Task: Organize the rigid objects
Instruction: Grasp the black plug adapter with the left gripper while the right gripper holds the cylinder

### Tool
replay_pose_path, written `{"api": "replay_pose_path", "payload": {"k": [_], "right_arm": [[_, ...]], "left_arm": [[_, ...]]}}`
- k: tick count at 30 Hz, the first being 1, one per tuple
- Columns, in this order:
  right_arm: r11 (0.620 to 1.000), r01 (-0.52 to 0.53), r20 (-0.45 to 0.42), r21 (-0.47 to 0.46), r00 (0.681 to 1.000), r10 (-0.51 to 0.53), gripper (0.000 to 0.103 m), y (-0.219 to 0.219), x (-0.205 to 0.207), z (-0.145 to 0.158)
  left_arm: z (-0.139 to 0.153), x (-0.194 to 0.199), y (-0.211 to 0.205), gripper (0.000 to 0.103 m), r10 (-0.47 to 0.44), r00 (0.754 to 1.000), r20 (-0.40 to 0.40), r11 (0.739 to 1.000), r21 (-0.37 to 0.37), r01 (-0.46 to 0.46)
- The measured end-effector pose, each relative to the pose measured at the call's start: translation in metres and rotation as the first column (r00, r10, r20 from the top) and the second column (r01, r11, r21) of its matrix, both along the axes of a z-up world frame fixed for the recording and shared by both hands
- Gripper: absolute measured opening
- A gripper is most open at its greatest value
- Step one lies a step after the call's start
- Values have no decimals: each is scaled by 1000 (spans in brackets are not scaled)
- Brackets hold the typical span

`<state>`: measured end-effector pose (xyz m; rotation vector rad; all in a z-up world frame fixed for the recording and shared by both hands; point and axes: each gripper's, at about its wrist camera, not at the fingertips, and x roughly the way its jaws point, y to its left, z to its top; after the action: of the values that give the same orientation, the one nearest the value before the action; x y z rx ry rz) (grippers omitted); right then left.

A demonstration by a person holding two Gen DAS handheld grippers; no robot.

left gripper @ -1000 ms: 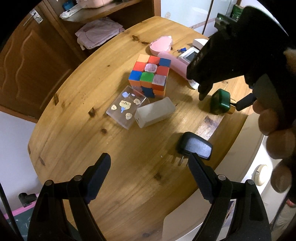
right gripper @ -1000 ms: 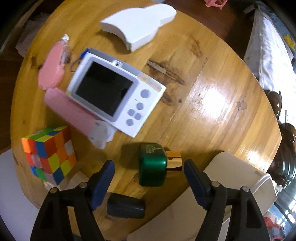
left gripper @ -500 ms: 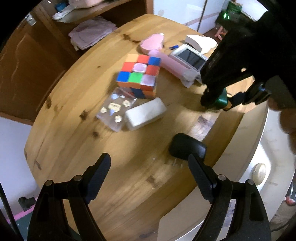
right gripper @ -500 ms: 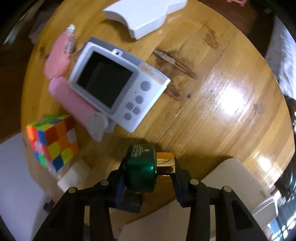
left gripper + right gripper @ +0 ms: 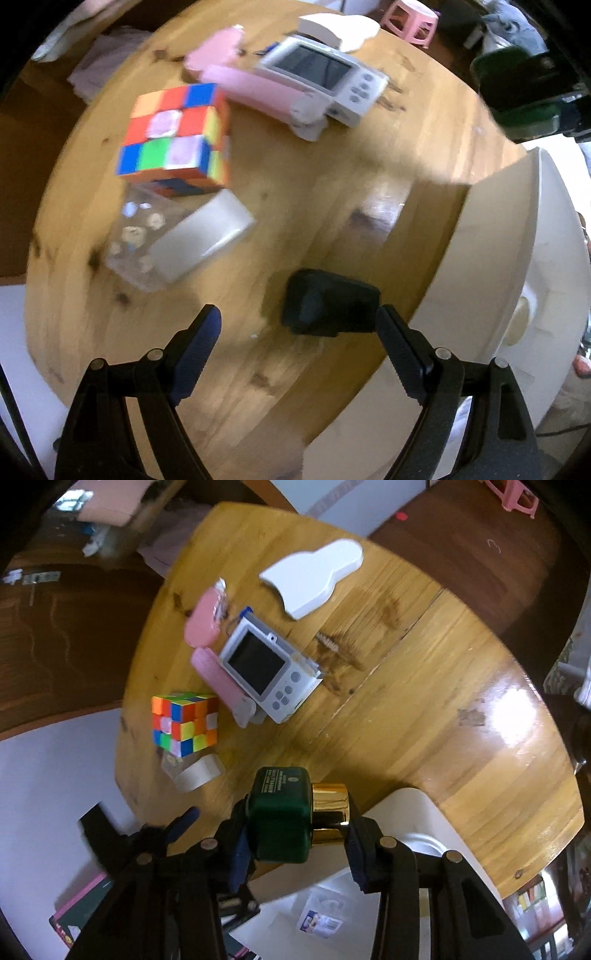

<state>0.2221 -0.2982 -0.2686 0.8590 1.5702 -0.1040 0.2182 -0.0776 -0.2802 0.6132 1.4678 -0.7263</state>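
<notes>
**Q:** While the right hand-held gripper (image 5: 295, 830) is clamped on something, what is it?

**A:** A green bottle (image 5: 282, 812) with a gold cap (image 5: 328, 812), lying sideways between the pads, one pad on its green base and one on the cap. It hangs above the near edge of the tabletop (image 5: 443, 709). The jaws have just been closing, with the bottle between them.

**Q:** Any writing on it?

**A:** Its top face carries pale print and a small emblem, too fine to read.

**Q:** And the left hand-held gripper (image 5: 295, 343)?

**A:** Its jaws stand wide apart, gripping nothing. A black adapter (image 5: 332, 306) lies just ahead of the fingertips, near the tabletop's near edge, closer to the right finger.

**Q:** What does one view show that the other lacks?

**A:** Only the left wrist view shows the adapter and a clear case (image 5: 140, 236) of small pieces beneath the colour cube (image 5: 173, 133). The right wrist view shows the whole white flat shape (image 5: 314, 576) toward the far edge. Both show the white camera (image 5: 269, 668), its dark screen up, resting against a pink bar (image 5: 221, 683), and a grey-white block (image 5: 199, 773) beside the cube.
</notes>
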Motion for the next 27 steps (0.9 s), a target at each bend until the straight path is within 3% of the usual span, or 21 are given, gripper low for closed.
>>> {"api": "replay_pose_path", "payload": {"k": [6,13,17,24,27], "right_arm": [[1000,14,17,19,1000,-14,43,-10,-10,12],[998,44,-3,38,999,-44,43,-19,-11,8],[998,53,-7,44,999,-53,44,-25,-9,7],[999,35,13,37,999,-36,44,-23,-5,15],[999,29,15,40,999,-29,44,-23,-6,16]], "left_arm": [[-11,10,-7,88,13,993,-114,1000,-18,-15],[-31,22,-2,88,101,956,-275,994,-22,-111],[-33,25,1,87,100,956,-277,995,-3,-105],[-38,40,-5,89,65,978,-197,995,88,-49],[-48,31,-7,88,26,993,-112,980,200,-3]]}}
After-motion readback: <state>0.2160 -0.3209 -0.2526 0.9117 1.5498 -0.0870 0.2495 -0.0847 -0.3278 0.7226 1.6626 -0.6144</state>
